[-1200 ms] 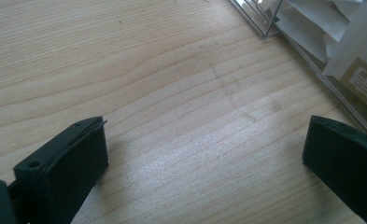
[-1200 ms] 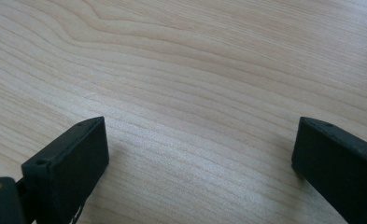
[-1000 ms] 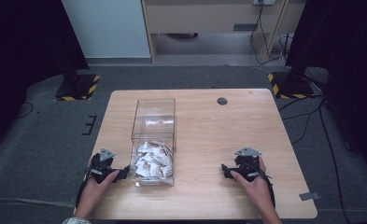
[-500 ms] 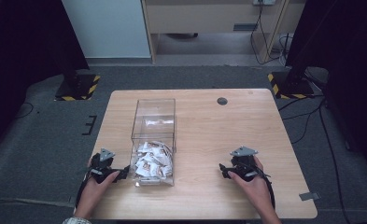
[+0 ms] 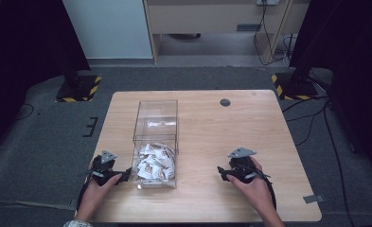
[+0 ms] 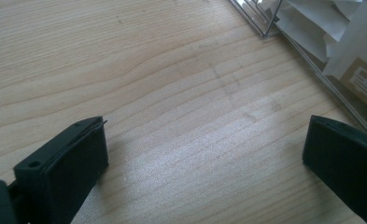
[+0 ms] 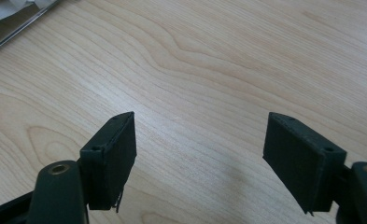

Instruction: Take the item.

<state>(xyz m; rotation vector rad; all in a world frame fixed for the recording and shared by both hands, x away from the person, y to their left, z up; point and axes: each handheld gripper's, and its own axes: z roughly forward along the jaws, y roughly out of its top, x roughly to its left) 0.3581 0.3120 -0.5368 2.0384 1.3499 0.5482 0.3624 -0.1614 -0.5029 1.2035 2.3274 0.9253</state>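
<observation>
Clear plastic box (image 5: pixel 155 142) of paper packets (image 5: pixel 154 163) sits between both grippers. Left gripper (image 5: pixel 127 176), at nine o'clock, gapes empty. Right gripper (image 5: pixel 220 173), at three o'clock, has been closing on nothing over bare table (image 5: pixel 250 123).

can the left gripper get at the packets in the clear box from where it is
Probably yes. The left gripper sits open right beside the clear box, whose top looks open, but the wall stands between, so it must lift over the rim to the packets.

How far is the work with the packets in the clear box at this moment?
Done: nothing visible yet; the packets all lie inside the clear box. In hand: the left gripper waits open beside the box; the right gripper, empty, has just been closing its jaws over bare table. Left: apparently every packet.
</observation>
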